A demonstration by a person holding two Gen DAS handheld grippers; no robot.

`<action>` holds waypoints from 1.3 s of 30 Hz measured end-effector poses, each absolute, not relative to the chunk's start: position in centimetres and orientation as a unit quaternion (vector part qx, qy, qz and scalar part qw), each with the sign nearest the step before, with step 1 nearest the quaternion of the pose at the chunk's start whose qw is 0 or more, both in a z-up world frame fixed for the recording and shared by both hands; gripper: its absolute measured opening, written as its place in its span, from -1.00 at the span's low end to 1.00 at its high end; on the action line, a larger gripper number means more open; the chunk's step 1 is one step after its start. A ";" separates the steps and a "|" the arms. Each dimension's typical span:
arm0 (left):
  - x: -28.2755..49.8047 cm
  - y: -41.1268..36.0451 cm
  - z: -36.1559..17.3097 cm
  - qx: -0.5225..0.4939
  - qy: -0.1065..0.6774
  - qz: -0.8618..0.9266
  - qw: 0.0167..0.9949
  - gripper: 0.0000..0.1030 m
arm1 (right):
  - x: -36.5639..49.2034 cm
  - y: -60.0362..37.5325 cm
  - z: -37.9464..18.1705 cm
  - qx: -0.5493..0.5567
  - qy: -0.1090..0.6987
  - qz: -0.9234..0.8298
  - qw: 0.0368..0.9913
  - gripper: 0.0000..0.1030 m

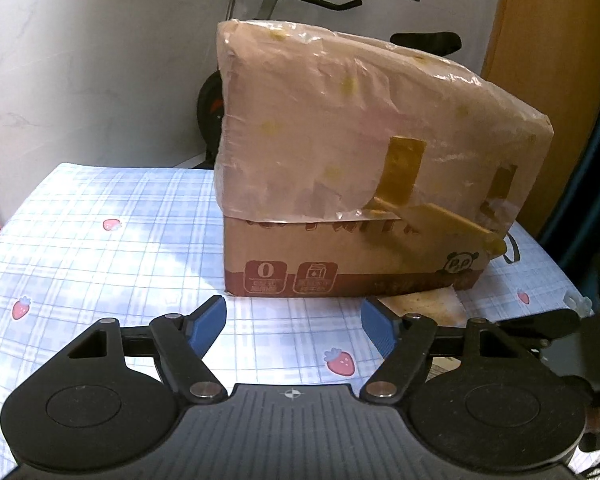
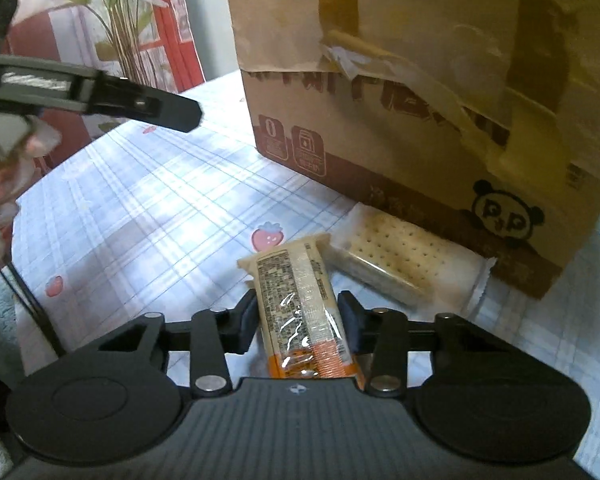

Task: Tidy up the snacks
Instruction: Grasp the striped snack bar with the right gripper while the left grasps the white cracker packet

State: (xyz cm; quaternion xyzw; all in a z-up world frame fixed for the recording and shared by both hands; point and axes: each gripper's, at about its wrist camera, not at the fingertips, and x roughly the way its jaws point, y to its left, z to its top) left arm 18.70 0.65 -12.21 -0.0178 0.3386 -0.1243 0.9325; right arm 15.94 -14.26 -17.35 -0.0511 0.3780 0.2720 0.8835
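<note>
Gripping the orange-and-cream wrapped snack bar (image 2: 300,304) between its black pads, the right tool (image 2: 300,318) holds it low over the blue plaid strawberry-print bench (image 2: 148,200). The slick wrapper could slide out, since the pads pinch only its near half and the far half sticks out free. Its long axis runs near to far, cream end pointing toward the tall brown cardboard box (image 2: 400,92). A clear-wrapped pale cracker sandwich (image 2: 400,256) lies just beyond, against the box, and could get knocked. The left tool (image 1: 294,326) hangs open, empty, facing the box.
</note>
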 end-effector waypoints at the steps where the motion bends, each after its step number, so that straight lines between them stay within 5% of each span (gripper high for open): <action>1: 18.7 0.5 -12.4 -0.017 0.340 -0.127 0.932 0.48 | 15.5 -14.5 -17.2 -0.048 0.373 0.268 0.887 -0.20; 19: 22.2 -9.7 -15.4 0.073 0.365 -0.253 0.893 0.36 | 12.3 -23.6 -17.0 0.033 0.321 0.063 0.944 -0.25; 39: 25.0 -14.8 -18.3 0.149 0.360 -0.318 0.864 0.36 | 11.8 -23.4 -19.1 0.048 0.306 0.039 0.950 -0.25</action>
